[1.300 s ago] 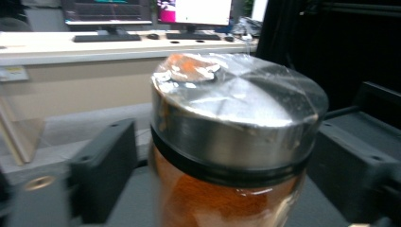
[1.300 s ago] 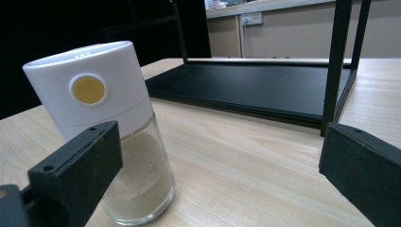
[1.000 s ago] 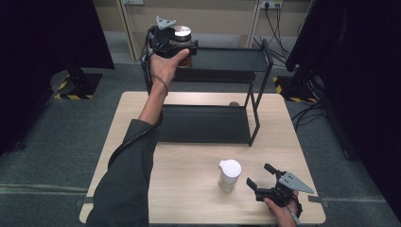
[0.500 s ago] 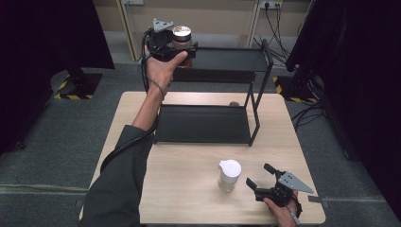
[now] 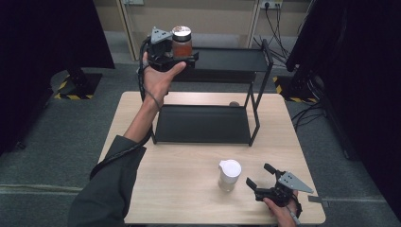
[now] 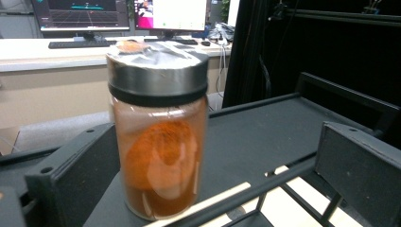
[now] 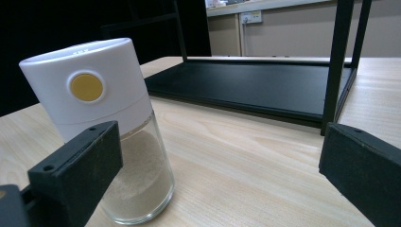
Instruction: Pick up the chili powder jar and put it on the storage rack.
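A glass jar (image 5: 181, 42) of orange powder with a metal lid stands upright at the left end of the black rack's top shelf (image 5: 227, 59). My left gripper (image 5: 187, 56) is open, one jaw on each side of the jar. In the left gripper view the jar (image 6: 158, 137) is close to the left jaw, with a wide gap to the right jaw. My right gripper (image 5: 257, 174) rests open near the table's front right. A white-lidded glass shaker (image 5: 229, 175) stands just to its left. In the right gripper view the shaker (image 7: 108, 142) stands beside the left jaw, not clamped.
The rack's lower tray (image 5: 203, 124) lies bare on the wooden table (image 5: 179, 189), under the top shelf on thin black posts (image 5: 257, 109). A small round object (image 5: 234, 103) sits behind the tray. Dark curtains and cables surround the table.
The left forearm and hand have shifted slightly left, while the jar stays at the top shelf's left end. The right gripper and the shaker have not moved.
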